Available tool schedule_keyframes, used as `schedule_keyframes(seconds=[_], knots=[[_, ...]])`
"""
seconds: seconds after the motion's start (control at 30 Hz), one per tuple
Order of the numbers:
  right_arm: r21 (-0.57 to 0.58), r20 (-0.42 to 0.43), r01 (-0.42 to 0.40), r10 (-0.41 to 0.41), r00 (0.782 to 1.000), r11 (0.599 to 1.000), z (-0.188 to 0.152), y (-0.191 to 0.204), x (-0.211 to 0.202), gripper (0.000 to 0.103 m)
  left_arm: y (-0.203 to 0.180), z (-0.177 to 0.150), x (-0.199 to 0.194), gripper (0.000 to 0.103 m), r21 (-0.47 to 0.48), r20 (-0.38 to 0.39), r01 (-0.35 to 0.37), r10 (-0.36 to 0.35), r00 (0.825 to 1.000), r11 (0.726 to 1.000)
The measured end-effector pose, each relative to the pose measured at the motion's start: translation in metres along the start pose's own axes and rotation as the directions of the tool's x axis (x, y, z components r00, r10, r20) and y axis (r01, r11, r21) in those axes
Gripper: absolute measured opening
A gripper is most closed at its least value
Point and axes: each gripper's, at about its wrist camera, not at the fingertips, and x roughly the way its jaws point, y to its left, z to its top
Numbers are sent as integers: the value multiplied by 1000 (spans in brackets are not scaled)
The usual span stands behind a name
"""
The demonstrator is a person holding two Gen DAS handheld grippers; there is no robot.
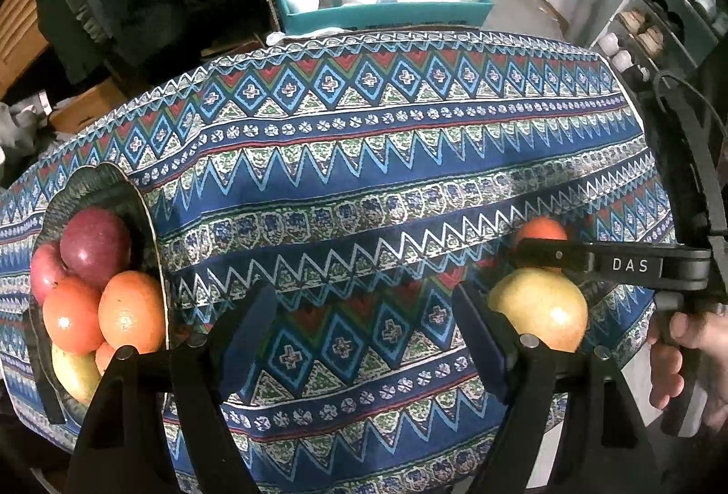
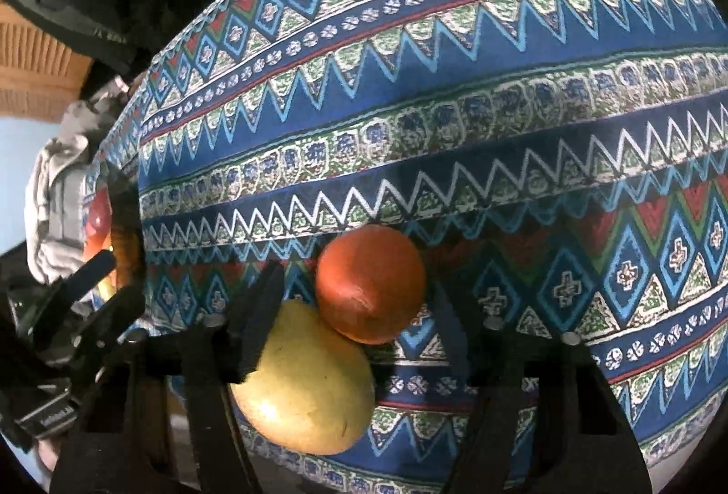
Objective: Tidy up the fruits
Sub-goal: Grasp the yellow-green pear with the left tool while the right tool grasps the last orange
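A dark scalloped bowl (image 1: 98,184) at the table's left holds a dark red apple (image 1: 95,241), oranges (image 1: 132,309) and several other fruits. My left gripper (image 1: 364,325) is open and empty above the patterned cloth. To its right lie a yellow-green apple (image 1: 541,309) and an orange (image 1: 541,230), with the right gripper's finger across them. In the right wrist view my right gripper (image 2: 359,312) is open, its fingers on either side of the orange (image 2: 371,284); the yellow apple (image 2: 309,380) touches it at the near left.
The table carries a blue patterned cloth (image 1: 364,157). Behind it stand a teal box (image 1: 377,11) with bags and dark clothing. Shelves (image 1: 659,16) are at the far right. The left gripper and the bowl show at the left edge of the right wrist view (image 2: 91,293).
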Motion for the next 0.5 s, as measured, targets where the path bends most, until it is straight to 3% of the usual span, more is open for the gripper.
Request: schedule_keyframes(seconds=[0.27, 0.5], knots=[[-46, 60, 67, -64, 996, 997, -3, -2, -20, 47, -19, 0, -1, 81, 3, -15, 71, -71, 997, 997], [-110, 149, 178, -161, 976, 978, -4, -6, -48, 47, -43, 1, 5, 86, -9, -33, 132, -132, 991, 991]])
